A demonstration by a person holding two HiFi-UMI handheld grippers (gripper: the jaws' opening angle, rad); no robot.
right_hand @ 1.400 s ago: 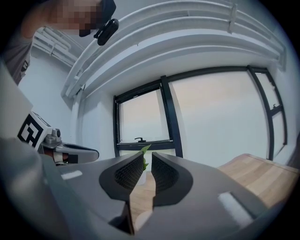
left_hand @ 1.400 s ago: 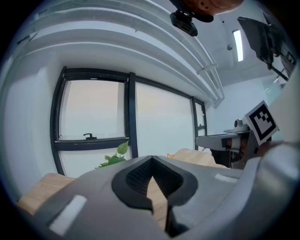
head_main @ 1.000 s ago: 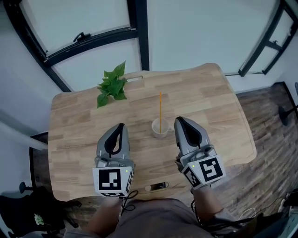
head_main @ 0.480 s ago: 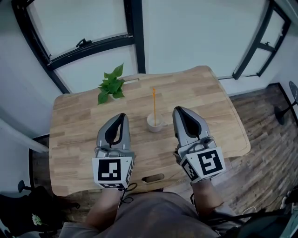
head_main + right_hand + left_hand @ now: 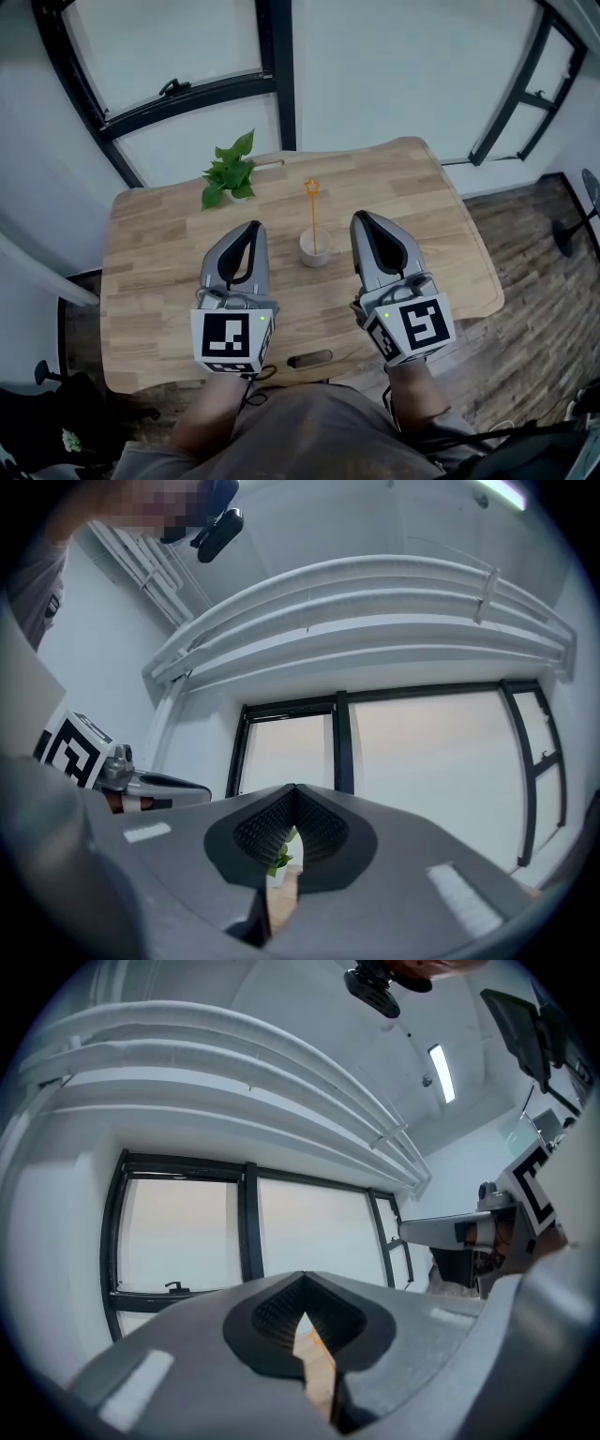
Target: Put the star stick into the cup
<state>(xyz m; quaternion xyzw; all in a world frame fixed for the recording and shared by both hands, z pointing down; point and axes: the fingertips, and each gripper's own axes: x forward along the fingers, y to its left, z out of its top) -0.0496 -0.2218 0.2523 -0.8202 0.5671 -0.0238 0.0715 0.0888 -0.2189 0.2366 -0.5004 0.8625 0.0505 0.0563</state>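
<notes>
A small white cup stands in the middle of the wooden table. The thin orange star stick stands upright in it, star on top. My left gripper hangs above the table just left of the cup, shut and holding nothing. My right gripper hovers just right of the cup, also shut and empty. In the left gripper view the jaws meet with only a sliver of table between them. The right gripper view shows its jaws closed too.
A small green plant stands at the table's far left; it also peeks through the jaw gap. Dark-framed windows lie behind the table. A slot handle sits at the near edge. Wood floor is on the right.
The head view has shifted a little, and the star on top of the stick now shows. Both grippers stay shut beside the cup. The stick remains standing in the cup.
</notes>
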